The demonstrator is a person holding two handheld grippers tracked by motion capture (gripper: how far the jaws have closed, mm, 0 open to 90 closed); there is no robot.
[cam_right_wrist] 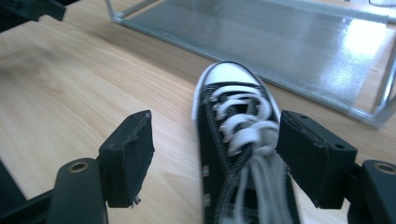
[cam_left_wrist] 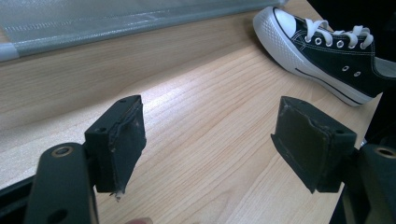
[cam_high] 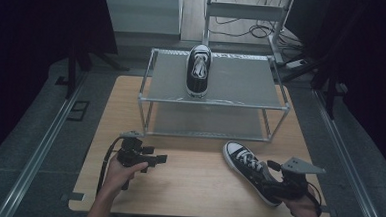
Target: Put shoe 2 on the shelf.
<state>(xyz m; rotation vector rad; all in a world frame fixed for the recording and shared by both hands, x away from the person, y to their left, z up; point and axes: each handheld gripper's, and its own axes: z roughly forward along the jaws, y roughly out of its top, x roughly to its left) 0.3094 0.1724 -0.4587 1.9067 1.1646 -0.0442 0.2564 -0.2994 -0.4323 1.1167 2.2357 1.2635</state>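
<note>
A black high-top sneaker with white laces and toe cap (cam_high: 250, 169) (cam_right_wrist: 233, 112) lies on the wooden table (cam_high: 192, 183) at the front right, toe toward the rack. My right gripper (cam_high: 271, 185) (cam_right_wrist: 215, 154) is at its heel end, jaws apart on either side of the laced upper; the left pad stands clear of the shoe and the right pad is close by the laces. A matching sneaker (cam_high: 198, 71) stands on the top shelf of the metal rack (cam_high: 242, 81). My left gripper (cam_high: 161, 158) (cam_left_wrist: 210, 140) hovers low over bare wood at the front left, open and empty; the table sneaker (cam_left_wrist: 327, 51) is beyond it.
The two-shelf rack takes up the back half of the table; its lower shelf (cam_right_wrist: 280, 42) is bare. Cables lie on the floor behind (cam_high: 255, 29). Bare wood lies between the two grippers.
</note>
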